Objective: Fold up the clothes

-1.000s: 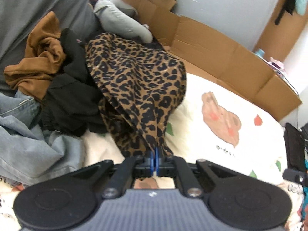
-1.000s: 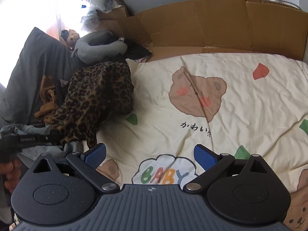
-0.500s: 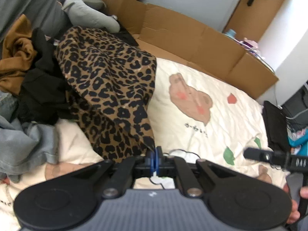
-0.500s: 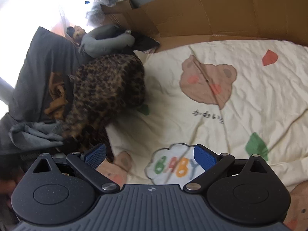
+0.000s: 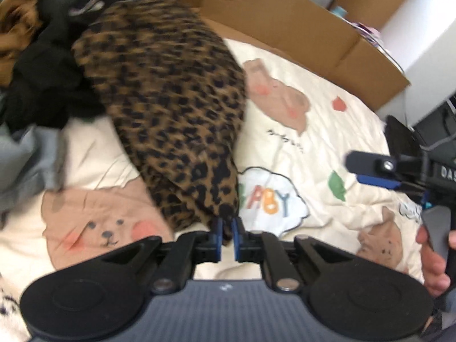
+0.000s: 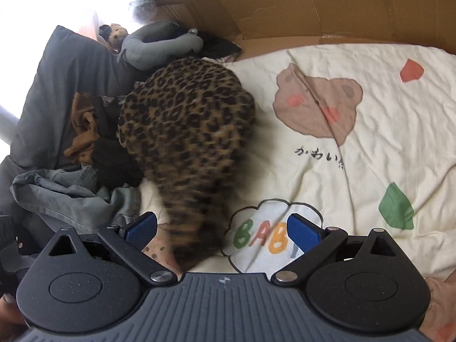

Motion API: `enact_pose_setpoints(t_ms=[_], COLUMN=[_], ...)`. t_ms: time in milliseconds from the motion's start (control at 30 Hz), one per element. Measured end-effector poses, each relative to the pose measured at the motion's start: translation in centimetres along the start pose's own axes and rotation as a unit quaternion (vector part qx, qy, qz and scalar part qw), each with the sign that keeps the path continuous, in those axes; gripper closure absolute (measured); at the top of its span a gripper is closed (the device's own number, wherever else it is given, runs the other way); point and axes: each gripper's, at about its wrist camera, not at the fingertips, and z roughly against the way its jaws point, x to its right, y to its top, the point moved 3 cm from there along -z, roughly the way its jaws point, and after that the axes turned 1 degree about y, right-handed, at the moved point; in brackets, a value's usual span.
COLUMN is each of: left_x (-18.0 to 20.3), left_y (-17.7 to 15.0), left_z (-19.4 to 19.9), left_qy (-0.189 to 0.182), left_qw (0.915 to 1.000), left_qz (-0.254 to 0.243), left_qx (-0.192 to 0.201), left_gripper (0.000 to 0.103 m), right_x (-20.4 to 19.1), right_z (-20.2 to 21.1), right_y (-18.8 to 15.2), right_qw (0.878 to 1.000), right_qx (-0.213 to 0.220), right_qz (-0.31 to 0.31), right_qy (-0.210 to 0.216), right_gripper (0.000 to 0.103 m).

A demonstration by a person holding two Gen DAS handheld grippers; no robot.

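Cardboard (image 6: 327, 8) walls a bear-print bedsheet (image 6: 370, 142); left tool (image 5: 226, 236) parting around leopard garment (image 5: 171, 99), right tool (image 6: 225, 232) spread.

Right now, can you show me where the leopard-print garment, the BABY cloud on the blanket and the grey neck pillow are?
leopard-print garment (image 6: 185, 119): right wrist view, middle of its bunched top.
BABY cloud (image 6: 262, 239): right wrist view, on the coloured letters.
grey neck pillow (image 6: 154, 47): right wrist view, on its curved body.

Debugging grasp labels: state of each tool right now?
Left tool: jaws opening, a tip of the leopard-print garment in the narrow gap between them.
Right tool: wide open, holding nothing.
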Motion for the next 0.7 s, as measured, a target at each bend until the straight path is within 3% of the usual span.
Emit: enact_pose_setpoints(t_ms=[133, 300, 433, 700], left_x=[-2.7, -5.3, -6.9, -9.5], left_y=[0.8, 4.0, 7.7, 13.5], left_z=[-0.7, -1.0, -1.6, -2.2], left_qy=[0.030, 0.069, 0.094, 0.102], left_qw=[0.9994, 0.9969, 0.9933, 0.9893], left_qz=[0.018, 0.011, 0.019, 0.017], left_qx=[-0.006, 0.034, 0.065, 0.103], left_gripper=[0.087, 0.071, 0.071, 0.071], right_x=[0.7, 1.6, 2.1, 2.3], right_z=[-0.5, -0.9, -1.4, -1.7], right_y=[-0.3, -0.3, -0.7, -0.3], right_qw=[1.000, 1.000, 1.000, 0.999], right_qx=[0.000, 0.010, 0.008, 0.014], right_qz=[-0.003, -0.004, -0.001, 0.008], right_qy=[-0.004, -0.026, -0.026, -0.029], right_gripper=[0.003, 0.003, 0.003, 0.003])
